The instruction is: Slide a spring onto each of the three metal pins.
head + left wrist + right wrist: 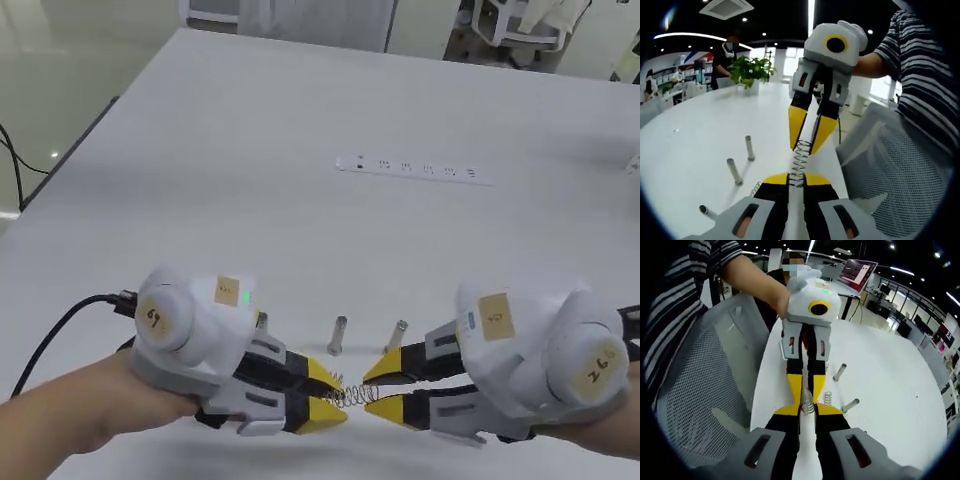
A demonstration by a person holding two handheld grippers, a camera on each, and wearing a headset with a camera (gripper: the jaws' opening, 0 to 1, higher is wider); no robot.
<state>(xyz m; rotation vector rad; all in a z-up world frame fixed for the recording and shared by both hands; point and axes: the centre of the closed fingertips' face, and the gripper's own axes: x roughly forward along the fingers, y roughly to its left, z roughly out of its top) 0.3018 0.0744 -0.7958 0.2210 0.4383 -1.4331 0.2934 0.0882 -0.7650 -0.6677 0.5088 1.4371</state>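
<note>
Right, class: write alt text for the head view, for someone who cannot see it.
The left gripper and right gripper meet tip to tip, both gripping one spring over a white table. Metal pins stand just behind; a power strip lies farther back.

Left claw (796, 179), right claw (805, 146) grip spring (799, 161).

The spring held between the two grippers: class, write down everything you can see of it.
The spring is a small coil of thin, bright, silvery wire with open, evenly spaced turns. It stretches straight and roughly level over the white table, in front of the upright pins and on none of them. One end is pinched between the yellow tips of the left gripper, the other between those of the right gripper. Nothing else touches it.
</note>
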